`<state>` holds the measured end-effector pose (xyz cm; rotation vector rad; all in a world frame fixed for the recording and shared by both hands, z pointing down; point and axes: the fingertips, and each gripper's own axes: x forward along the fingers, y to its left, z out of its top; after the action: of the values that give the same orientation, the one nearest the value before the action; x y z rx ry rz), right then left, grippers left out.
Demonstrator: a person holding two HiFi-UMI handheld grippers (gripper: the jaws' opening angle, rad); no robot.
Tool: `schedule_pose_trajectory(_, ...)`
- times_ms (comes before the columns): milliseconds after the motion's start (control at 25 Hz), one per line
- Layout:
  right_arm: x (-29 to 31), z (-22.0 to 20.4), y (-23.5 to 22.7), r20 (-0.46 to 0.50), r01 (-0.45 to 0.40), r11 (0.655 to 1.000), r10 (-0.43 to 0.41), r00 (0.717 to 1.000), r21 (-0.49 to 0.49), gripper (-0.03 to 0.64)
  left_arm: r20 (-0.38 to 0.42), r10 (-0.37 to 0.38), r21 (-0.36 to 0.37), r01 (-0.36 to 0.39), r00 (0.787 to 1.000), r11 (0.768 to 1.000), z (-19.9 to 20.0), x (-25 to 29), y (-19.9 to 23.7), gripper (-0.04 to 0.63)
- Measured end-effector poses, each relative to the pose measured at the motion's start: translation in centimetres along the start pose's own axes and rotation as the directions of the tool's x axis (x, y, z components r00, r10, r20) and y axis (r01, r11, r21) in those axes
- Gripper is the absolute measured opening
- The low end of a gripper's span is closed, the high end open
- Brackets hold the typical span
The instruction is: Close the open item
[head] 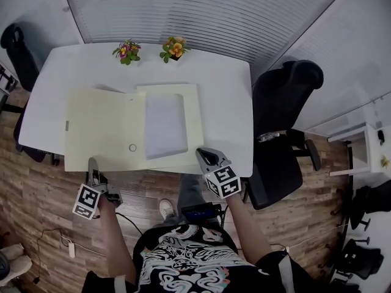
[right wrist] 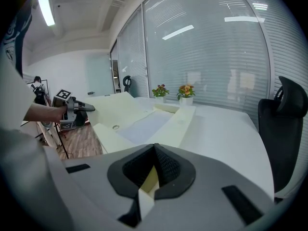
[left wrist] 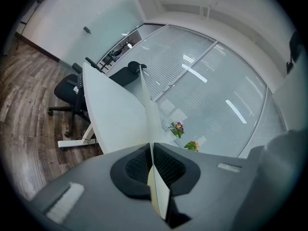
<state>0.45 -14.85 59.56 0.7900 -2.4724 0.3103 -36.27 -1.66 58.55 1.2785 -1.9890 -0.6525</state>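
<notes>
Folder: a pale yellow card folder (head: 101, 127) is lying open and flat on the white table (head: 229, 96), holding a white paper sheet (head: 165, 124).
Left gripper (head: 93, 165): is pinching the left cover's near edge.
Right gripper (head: 203, 154): is clamping the folder's near right corner.
Handling: probably light, stiff, slick; lift the cover by its free edge.

White table (head: 226, 102) in front of me. Directly on it: pale-yellow folder (head: 104, 127) lying open along my edge. Two small pots side by side at the far edge: purple flowers (head: 126, 50), orange flowers (head: 175, 47).
</notes>
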Motion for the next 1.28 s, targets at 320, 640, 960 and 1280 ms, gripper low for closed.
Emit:
schedule_pose_trajectory(320,0.1,-0.2,-0.1,-0.018,0.003,1.0,-0.003,1.0,-0.012,0.003,0.013,-0.052,-0.011,0.053,0.999,0.999,0.2,-0.2,-1.6,0.002)
schedule_pose_trajectory(640,0.4,-0.2,0.1,-0.039,0.017,0.999,-0.018,0.999,-0.038,0.003,0.003,-0.134,0.05,0.134,0.991,0.99,0.7,-0.5,-4.8,0.002)
schedule_pose_trajectory(960,0.4,-0.2,0.0,-0.036,0.029,0.998,-0.031,0.999,-0.048,0.003,-0.006,-0.179,0.081,0.179,0.984,0.98,0.7,-0.7,-6.3,0.002)
schedule_pose_trajectory(1280,0.4,-0.4,0.1,-0.033,0.026,0.999,-0.028,0.999,-0.043,0.003,-0.029,-0.251,0.138,0.252,0.968,0.958,0.4,-0.9,-9.4,0.005)
